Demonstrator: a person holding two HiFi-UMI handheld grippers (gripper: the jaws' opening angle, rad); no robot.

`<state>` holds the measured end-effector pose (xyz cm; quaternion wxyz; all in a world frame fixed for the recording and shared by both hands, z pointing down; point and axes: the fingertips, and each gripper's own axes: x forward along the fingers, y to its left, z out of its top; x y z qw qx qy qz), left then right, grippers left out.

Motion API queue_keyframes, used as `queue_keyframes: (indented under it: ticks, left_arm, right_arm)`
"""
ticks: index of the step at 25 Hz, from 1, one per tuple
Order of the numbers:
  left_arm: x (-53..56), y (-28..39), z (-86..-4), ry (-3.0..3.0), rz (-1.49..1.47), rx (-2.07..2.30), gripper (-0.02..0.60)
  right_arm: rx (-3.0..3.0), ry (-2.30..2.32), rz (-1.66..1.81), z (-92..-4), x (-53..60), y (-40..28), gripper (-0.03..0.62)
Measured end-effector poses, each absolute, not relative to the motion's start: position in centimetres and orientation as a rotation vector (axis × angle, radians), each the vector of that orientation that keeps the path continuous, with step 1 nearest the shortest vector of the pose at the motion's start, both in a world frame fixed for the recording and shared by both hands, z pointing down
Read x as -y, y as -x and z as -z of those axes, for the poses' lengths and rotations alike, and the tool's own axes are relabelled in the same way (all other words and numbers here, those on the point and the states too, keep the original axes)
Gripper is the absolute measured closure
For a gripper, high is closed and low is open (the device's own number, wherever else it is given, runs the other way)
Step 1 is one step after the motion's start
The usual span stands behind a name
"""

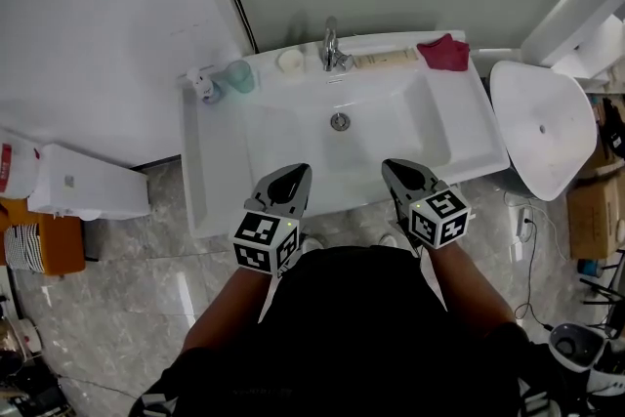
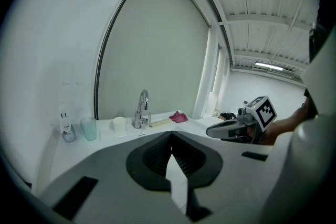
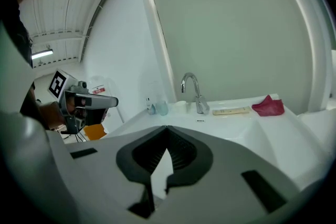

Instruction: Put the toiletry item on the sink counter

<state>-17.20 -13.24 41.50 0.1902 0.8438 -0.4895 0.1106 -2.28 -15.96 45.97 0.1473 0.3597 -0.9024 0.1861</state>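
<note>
Sink counter [image 1: 210,161]: white, basin in the middle, tap [image 1: 332,49] at the back rim.
Left gripper [image 1: 295,171], right gripper [image 1: 395,167]: over the front rim, jaws together, nothing between them.
Cloth [image 1: 444,52]: red, back right corner.
Tube [image 1: 384,60]: lies just right of the tap.
Cup [image 1: 238,75]: blue, back left.
Bottle [image 1: 203,86]: beside the cup.
Toiletry item: probably the tube or the bottle; both are on the counter.
Handling: judged placed. No regrip; draw the grippers away without touching the rim.

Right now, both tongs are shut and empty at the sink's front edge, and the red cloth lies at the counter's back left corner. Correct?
Wrong corner: the head view shows the red cloth at the back right corner of the counter. The left tongs and right tongs are shut and empty at the front edge of the sink.
</note>
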Motion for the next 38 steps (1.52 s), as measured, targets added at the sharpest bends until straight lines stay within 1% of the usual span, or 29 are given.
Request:
queue_keyframes:
  ticks: [12,18,25,32,38]
  left_arm:
    - [11.4,22.5,-43.4,-2.342,-0.345,1.355,0.577]
    - [11.6,22.5,-44.8,-2.313,-0.353,1.331,0.576]
    - [13.0,22.4,-45.3,-2.278,-0.365,1.360,0.577]
    - [15.9,22.6,-45.5,-2.234,-0.374,1.422,0.577]
    - [18.1,22.3,-46.2,-2.204,-0.414,1.444,0.575]
  right_arm:
    - [2.562,-1.063,-0.488,-46.5,13.5,6.7,0.589]
    - [2.503,-0.971,-0.314,-47.2,13.4,7.1,0.589]
    - [2.366,-0.900,-0.069,-49.1,18.1,5.6,0.589]
    - [2.301,-0.863,-0.013,-50.1,23.9,4.4,0.588]
    - [2.184,-0.831,0.117,-51.1,29.2,2.3,0.588]
